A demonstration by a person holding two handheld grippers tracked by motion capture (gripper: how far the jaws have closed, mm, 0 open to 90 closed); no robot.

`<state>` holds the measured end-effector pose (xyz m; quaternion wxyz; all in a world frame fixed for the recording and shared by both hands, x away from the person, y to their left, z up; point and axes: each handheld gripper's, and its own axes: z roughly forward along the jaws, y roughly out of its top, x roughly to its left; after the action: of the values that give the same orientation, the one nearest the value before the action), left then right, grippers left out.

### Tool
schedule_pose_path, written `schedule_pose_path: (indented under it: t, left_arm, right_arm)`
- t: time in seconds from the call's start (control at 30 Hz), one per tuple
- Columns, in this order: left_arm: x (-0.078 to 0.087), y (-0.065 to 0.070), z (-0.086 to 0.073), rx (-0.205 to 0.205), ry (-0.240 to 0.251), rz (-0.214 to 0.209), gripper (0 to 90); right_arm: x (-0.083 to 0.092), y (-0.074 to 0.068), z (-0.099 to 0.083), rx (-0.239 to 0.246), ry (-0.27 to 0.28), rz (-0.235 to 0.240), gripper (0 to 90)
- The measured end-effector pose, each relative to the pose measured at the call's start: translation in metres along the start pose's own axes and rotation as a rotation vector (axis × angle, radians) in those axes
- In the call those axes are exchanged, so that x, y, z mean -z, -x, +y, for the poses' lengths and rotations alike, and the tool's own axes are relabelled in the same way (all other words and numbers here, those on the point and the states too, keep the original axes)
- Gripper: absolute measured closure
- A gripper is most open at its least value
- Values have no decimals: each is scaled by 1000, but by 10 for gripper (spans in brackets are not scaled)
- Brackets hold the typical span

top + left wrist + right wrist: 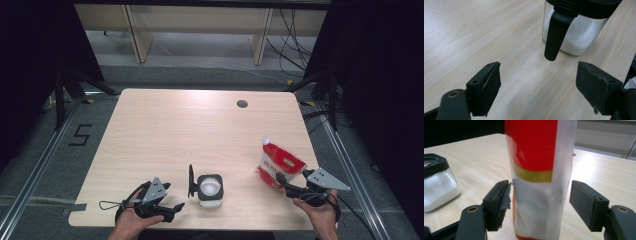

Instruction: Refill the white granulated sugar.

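A red and white pouch (pixel 279 165) with a white spout stands upright near the table's right front; in the right gripper view the pouch (pixel 536 157) rises between my jaws. My right gripper (pixel 284 184) (pixel 540 200) is open around its lower part, with a visible gap at the right pad (pixel 584 202). A square glass jar (pixel 210 189) of white powder sits at front centre, its black lid (pixel 191 181) flipped up on the left side. My left gripper (pixel 172 210) (pixel 537 87) rests open just left of the jar (pixel 576 35), empty, facing the hanging black lid clasp (pixel 555 35).
The light wooden table (pixel 165 130) has a round cable hole (pixel 242 103) at the back right. Its front edge runs just under both hands. Dark curtains and metal floor rails flank the table; desk legs and cables stand beyond it.
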<state>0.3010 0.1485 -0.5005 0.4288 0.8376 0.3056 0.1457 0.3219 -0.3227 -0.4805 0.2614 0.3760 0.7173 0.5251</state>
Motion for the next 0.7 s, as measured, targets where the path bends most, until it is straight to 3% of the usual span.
schedule_pose_path:
  t: [0.03,0.07,0.1,0.17,0.23,0.27,0.3,0.33,0.37,0.4,0.47,0.53,0.67,0.7]
  left_arm:
    - [0,0,0,-8,5,1,195]
    - [0,0,0,-9,0,3,195]
    - [0,0,0,-11,4,2,195]
    - [1,-2,1,-34,-7,2,195]
    - [0,-1,1,-19,-4,3,195]
    - [0,0,0,0,-1,5,195]
    - [-1,0,0,-1,6,4,194]
    - [0,-1,0,-6,3,10,195]
    - [0,-1,0,-3,5,9,194]
    - [0,-1,0,-4,4,11,194]
    - [0,-1,0,-3,5,11,195]
    - [0,-1,0,-4,4,10,194]
    - [0,-2,1,-31,5,10,194]
    - [0,-1,0,1,6,11,194]
  right_arm:
    - [0,1,0,25,17,-9,328]
    - [3,-2,-1,-17,-6,-5,318]
    - [3,0,-1,1,-3,-18,310]
    - [7,-1,-2,-23,-19,-24,304]
    - [8,1,-2,5,-24,-32,292]
    - [11,0,-2,-21,-24,-37,291]
    - [12,2,-2,-3,-26,-33,289]
    - [13,-1,-2,-39,-18,-42,285]
    - [13,2,-2,-5,-18,-39,282]
    - [15,-1,-3,-27,-27,-44,280]
    - [16,-1,-3,-6,-34,-42,276]
    - [18,-4,-5,-34,-48,-56,272]
    - [22,-5,-6,-29,-54,-50,263]
    - [22,-5,-7,-18,-54,-53,260]
